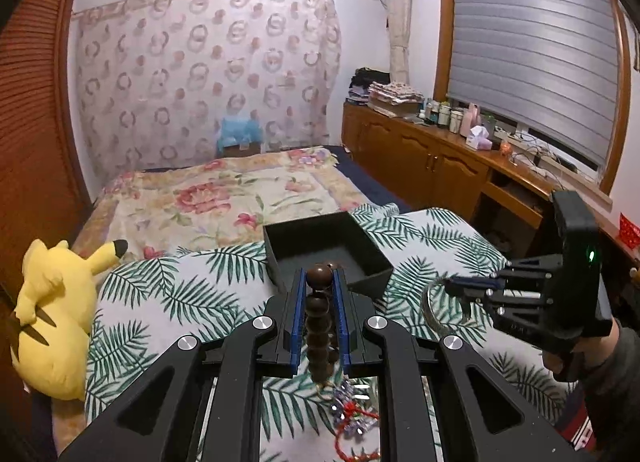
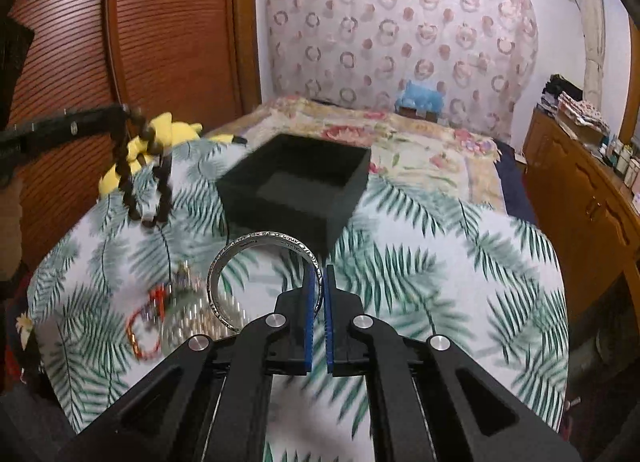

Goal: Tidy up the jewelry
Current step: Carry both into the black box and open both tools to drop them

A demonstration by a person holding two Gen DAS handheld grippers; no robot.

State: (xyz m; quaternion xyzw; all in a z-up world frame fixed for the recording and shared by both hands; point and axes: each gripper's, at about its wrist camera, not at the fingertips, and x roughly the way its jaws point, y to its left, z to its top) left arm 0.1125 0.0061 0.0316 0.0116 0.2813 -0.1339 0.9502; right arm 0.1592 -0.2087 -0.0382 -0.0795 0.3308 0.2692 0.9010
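Two pieces are held above the leaf-print bedcover (image 2: 440, 282): the wooden bead bracelet (image 1: 319, 322) is clamped in the left tongs (image 1: 320, 282), and the silver bangle (image 2: 264, 278) is pinched by its rim in the right tongs (image 2: 319, 282). Each should be carried over the open black box (image 2: 296, 181) and lowered well inside before the tongs are parted, one at a time, so that the dangling beads are not snagged on the box wall or tangled with the bangle.
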